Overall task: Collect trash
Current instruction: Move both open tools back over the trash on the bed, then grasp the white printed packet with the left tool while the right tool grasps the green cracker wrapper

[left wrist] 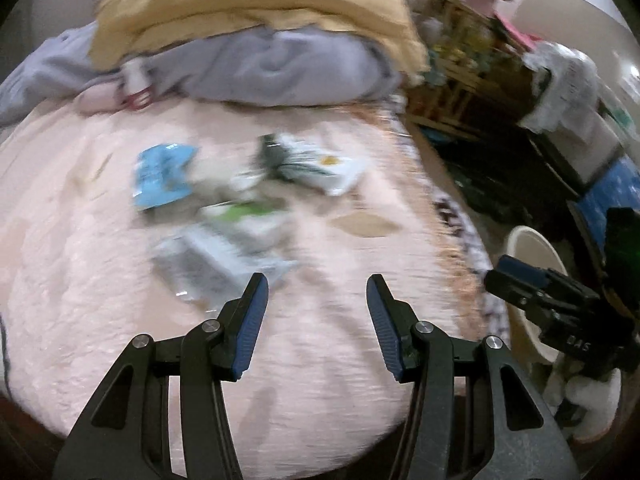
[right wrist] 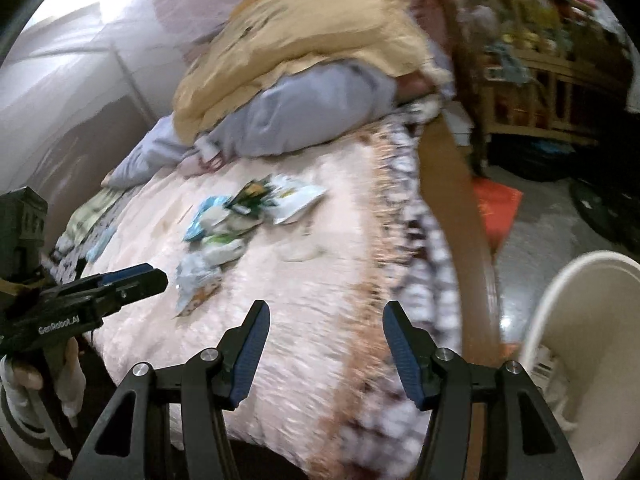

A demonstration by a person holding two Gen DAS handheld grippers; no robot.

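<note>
Wrappers lie scattered mid-frame on the pink blanket, just ahead of the left gripper, whose fingers are spread and empty. At right, the right gripper likewise gapes with nothing held, beside the white bin at lower right.

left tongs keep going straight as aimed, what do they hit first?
Probably the pink blanket just ahead of the open left tongs. The grey wrapper lies slightly left of that line, so they may clip its edge. Blur leaves depth unclear.
</note>
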